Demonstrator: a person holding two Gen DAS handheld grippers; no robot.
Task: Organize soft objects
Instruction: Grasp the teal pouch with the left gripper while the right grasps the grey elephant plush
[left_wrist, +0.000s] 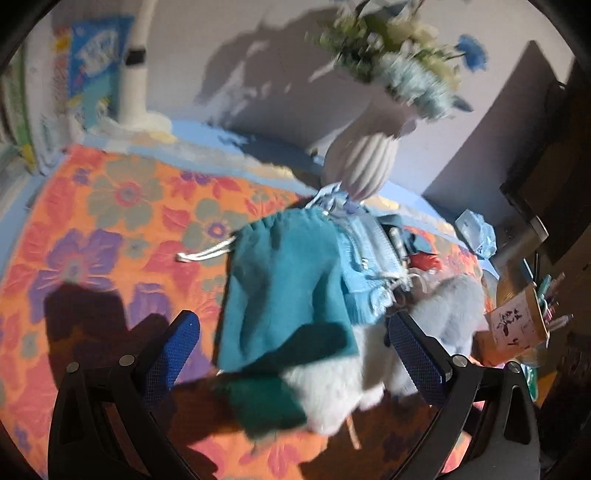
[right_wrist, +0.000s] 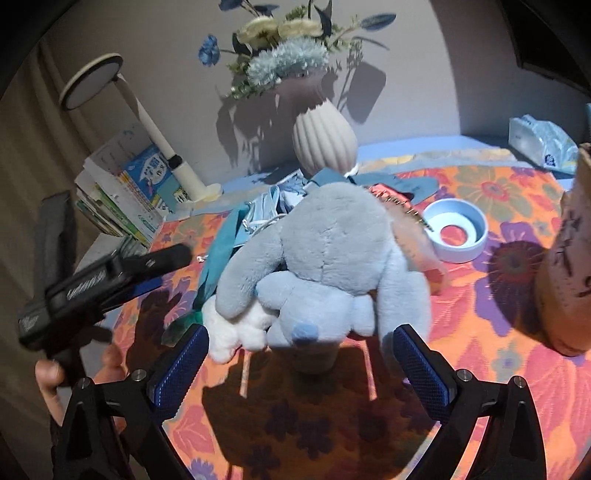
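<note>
Worktop (right_wrist: 498, 332) space is taken up by a bright floral cloth, on which a heap of soft things is gathered in front of a ribbed vase (right_wrist: 325, 136). Largest in the heap is a grey-blue plush toy (right_wrist: 325, 258), lying face down with a small white plush (right_wrist: 236, 328) tucked against its near side. Beside it, as seen from the left wrist, a teal drawstring pouch (left_wrist: 284, 288) is draped over the pile, overlapping a pale blue knitted piece (left_wrist: 369, 266). A light blue ring (right_wrist: 458, 232) rests apart on the plush toy's far right.

Both sets of tongs are held spread and empty: the right tongs (right_wrist: 301, 358) are lined up just short of the plush toy, the left tongs (left_wrist: 295, 350) just short of the pouch.

Snagging is judged the main risk: since the items overlap, one lifted piece could drag its neighbours, and the vase close behind could be knocked by a deep reach.
</note>
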